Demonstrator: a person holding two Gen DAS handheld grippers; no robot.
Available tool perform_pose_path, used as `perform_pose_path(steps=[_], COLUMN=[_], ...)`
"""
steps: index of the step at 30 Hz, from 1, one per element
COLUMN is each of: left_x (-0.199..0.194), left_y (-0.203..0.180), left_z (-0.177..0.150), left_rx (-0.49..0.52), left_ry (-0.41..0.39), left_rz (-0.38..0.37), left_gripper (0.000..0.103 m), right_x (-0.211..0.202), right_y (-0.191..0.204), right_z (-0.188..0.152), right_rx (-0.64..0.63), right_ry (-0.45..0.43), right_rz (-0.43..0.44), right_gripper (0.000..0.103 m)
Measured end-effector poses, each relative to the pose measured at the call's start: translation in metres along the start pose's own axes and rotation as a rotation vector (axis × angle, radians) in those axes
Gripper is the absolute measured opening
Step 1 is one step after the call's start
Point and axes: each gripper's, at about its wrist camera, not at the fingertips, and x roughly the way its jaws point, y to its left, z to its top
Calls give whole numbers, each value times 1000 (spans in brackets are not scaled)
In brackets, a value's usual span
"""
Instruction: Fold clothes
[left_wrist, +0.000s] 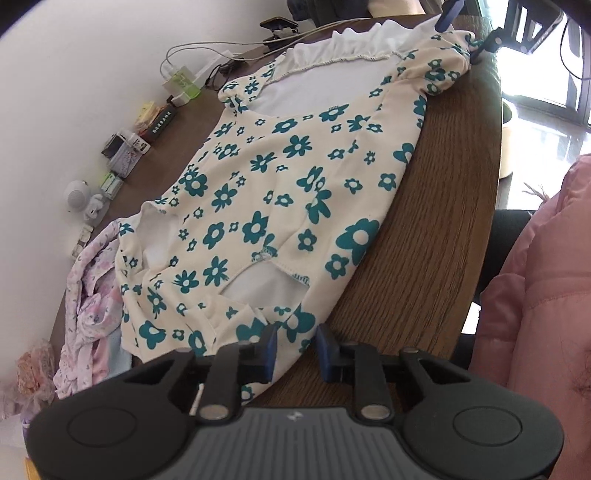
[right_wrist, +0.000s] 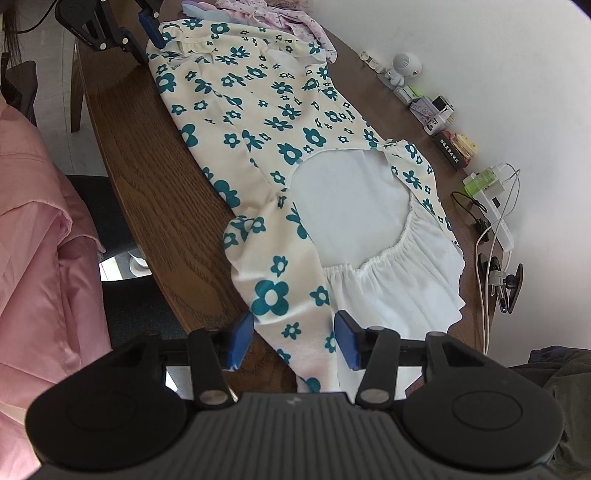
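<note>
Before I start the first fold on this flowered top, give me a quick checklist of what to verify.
1. Cream top with teal flowers spread flat on the brown wooden table: ok.
2. Left gripper open at one end of the top, fabric between its fingers: ok.
3. Right gripper open over the sleeve at the other end: ok.
4. Pink patterned garment touching the top's far corner: not ok.
5. White cables clear of the white ruffle: ok.

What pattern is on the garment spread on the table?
Cream fabric with teal flowers, white lining and a white ruffle at one end; clearest in the left wrist view.
</note>
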Motion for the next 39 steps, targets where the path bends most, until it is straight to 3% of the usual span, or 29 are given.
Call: perform_pose_path(steps=[4,6,8,9,14,25,35,39], left_x=[4,6,8,8,4,-12,-7,21], left_y=[4,5,3,0,-3,6,43,63], left_z=[0,1,2,2,-1,2,25,32], left_rx=[61,57,55,57,23,-46,-57,-118], left_ry=[4,-3,-12,-17,-47,-114,-140,-103], left_rz=[-7,-1,7,11,41,161,257,208], left_gripper=[22,21,15,2,0,0,0,0], right_x=[6,11,12,13,11,6,13,47], right_y=[-1,-3,-3,-4,-6,-8,-38,-51], right_z=[-1,-1,-1,0,-3,7,45,63], right_rx=[-7,2,14,20,31,-23,-259,-360], right_ry=[23,30,30,30,16,7,44,93], right_rz=[7,14,-1,-9,-50,-146,-289,-267], right_gripper=[43,33,21,18,8,5,4,4])
